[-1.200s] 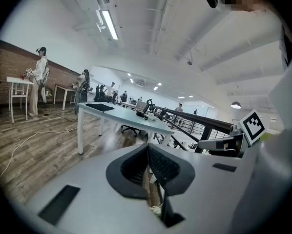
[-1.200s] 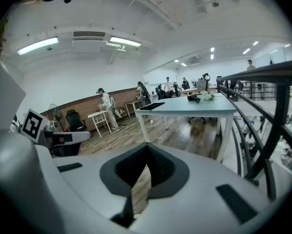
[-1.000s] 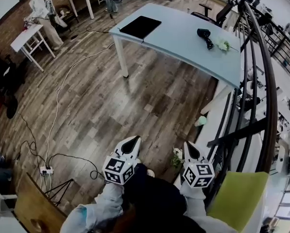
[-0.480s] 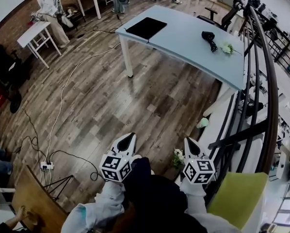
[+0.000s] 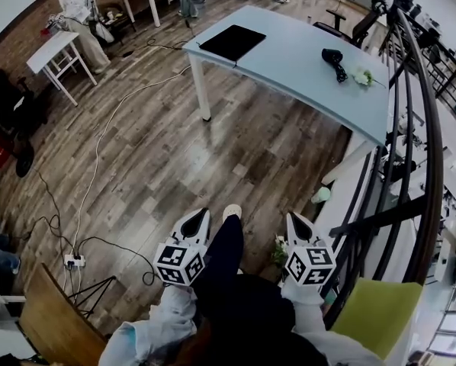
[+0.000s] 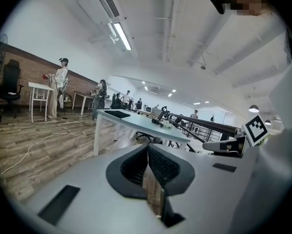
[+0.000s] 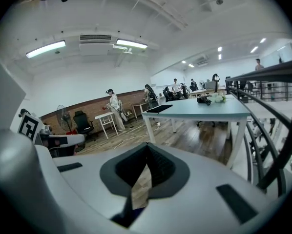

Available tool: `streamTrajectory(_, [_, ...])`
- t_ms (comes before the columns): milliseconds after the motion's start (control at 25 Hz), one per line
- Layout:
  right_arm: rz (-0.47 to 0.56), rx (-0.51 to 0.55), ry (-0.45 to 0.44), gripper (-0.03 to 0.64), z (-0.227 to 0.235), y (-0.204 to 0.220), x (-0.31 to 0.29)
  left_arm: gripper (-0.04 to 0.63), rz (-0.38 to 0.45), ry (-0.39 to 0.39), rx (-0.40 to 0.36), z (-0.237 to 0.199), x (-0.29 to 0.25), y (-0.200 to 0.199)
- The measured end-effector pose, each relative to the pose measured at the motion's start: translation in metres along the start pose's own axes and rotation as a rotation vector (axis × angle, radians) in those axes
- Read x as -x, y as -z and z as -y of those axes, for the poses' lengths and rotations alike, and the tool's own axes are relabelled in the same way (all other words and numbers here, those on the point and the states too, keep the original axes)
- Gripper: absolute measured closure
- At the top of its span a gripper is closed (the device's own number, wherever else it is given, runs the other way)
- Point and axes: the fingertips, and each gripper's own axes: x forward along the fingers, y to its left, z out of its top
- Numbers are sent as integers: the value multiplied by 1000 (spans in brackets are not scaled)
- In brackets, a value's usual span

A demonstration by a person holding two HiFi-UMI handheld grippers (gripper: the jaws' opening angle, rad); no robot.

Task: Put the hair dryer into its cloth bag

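I'm holding the left gripper (image 5: 203, 215) and right gripper (image 5: 293, 219) over the floor, jaws pressed together, empty. The hair dryer (image 5: 334, 59) is lying on the table (image 5: 289, 63) ahead, well apart from the black bag (image 5: 232, 42).

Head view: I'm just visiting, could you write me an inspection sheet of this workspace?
Surface: light blue table on wooden floor, well ahead of the grippers.
Job's things: hair dryer on the table; flat black item there too, perhaps the cloth bag.
Clutter: small white flower-like thing beside the hair dryer.
Grippers: left gripper and right gripper both shut, nothing held.
Cables: white cable across the floor to a power strip.
Surroundings: dark railing on the right; another person by a white side table.
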Motion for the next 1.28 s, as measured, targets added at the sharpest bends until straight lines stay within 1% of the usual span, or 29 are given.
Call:
streamTrajectory(200, [-1, 3, 6, 611, 15, -22, -32, 578, 5, 17, -10, -11, -43, -17])
streamTrajectory(680, [28, 2, 36, 611, 51, -102, -125, 578, 8, 61, -44, -50, -156, -79])
streamTrajectory(1080, [20, -8, 68, 611, 75, -141, -198, 578, -24, 87, -92, -83, -239, -109])
streamTrajectory(1280, [33, -11, 90, 611, 85, -157, -224, 578, -20, 110, -107, -95, -271, -122])
